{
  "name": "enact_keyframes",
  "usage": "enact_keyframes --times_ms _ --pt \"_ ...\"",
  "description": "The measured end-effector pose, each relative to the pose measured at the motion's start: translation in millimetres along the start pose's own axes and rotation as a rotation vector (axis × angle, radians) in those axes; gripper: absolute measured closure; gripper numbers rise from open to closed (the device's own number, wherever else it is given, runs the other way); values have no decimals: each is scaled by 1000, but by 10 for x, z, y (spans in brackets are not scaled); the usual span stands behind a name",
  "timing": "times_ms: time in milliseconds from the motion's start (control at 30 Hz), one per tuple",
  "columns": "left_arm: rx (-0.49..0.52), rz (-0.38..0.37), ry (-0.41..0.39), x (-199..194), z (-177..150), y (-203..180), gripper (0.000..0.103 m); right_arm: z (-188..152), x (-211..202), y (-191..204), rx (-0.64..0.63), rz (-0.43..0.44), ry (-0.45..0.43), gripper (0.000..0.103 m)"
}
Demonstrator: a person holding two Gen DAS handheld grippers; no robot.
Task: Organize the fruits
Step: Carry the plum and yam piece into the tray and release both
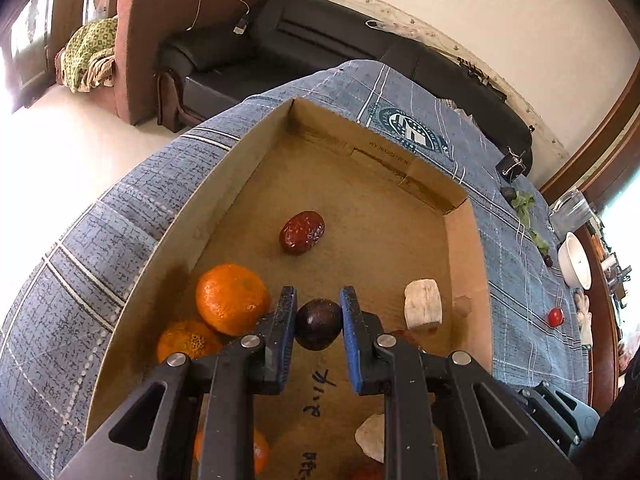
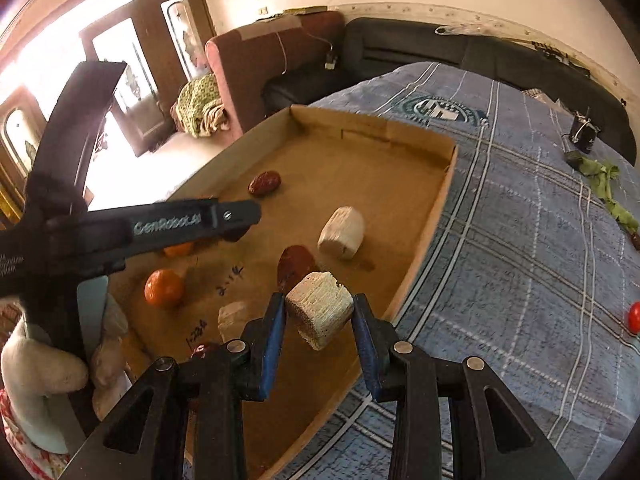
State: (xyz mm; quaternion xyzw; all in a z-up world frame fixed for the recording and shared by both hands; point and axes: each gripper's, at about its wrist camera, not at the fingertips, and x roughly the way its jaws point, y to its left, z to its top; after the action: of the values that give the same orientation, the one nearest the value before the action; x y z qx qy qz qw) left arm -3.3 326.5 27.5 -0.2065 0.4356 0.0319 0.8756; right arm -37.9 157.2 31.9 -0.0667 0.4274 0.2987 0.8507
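A shallow cardboard box lies on a blue checked cloth. My left gripper is shut on a dark round fruit above the box floor, beside two oranges. A red date lies further in. My right gripper is shut on a pale sugarcane piece over the box's near right rim. Another pale piece, a red date and an orange lie in the box. The left gripper's side crosses the right wrist view.
A small red tomato lies on the cloth right of the box. A white bowl, a glass jar and green leaves sit at the far right. A black binder clip lies near the sofa.
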Motion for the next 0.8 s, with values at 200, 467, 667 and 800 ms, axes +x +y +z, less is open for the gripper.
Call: enact_keyframes --times_ms 200,467,667,800 --pt "1 9 1 7 10 -10 82 -55 95 116 -43 1 14 65" --pt "-14 1 -20 -100 -11 -24 66 -56 19 160 -67 -3 -15 56" --pt "-16 49 -100 -455 -63 -75 25 -78 -203 109 -50 -3 -61 46" --pt "-29 65 -205 -786 -180 -133 17 -167 -385 -59 3 -15 -97 40"
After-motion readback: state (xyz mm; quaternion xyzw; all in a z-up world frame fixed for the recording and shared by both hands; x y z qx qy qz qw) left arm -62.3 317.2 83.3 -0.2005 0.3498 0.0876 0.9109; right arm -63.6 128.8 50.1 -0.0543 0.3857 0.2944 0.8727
